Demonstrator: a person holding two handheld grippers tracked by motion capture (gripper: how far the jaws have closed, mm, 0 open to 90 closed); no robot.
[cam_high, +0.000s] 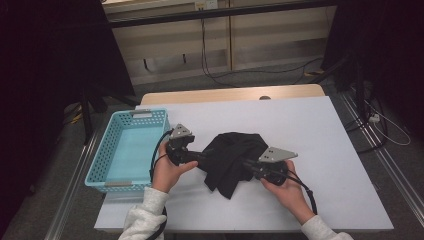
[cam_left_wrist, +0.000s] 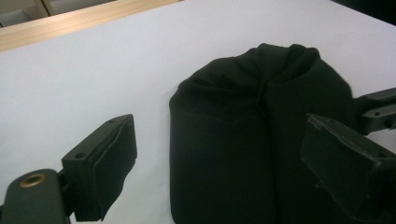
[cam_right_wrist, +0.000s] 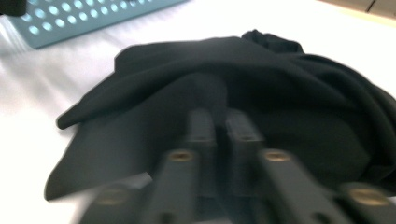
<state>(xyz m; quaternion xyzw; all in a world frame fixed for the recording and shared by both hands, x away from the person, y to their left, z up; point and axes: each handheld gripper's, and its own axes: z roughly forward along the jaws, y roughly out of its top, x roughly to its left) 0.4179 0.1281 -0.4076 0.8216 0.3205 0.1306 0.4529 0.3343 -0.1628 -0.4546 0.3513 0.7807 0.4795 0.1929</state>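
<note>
While the black cloth (cam_high: 231, 159) lies bunched mid-table, right of the empty blue basket (cam_high: 128, 150), the work looks barely begun. The right gripper (cam_right_wrist: 215, 122) is pinched closed on a fold; the left gripper (cam_left_wrist: 219, 163) gapes wide around the cloth's edge, holding nothing.

a lab-like room: black curtains (cam_high: 50, 60), loose floor cables (cam_high: 260, 70), stand legs (cam_high: 90, 107)

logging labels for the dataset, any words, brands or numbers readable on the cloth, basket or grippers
None can be read.
Black cloth: plain, no print or tag showing.
Blue basket: bare perforated walls, no lettering.
Left gripper and right gripper: only screw holes, no markings.
</note>
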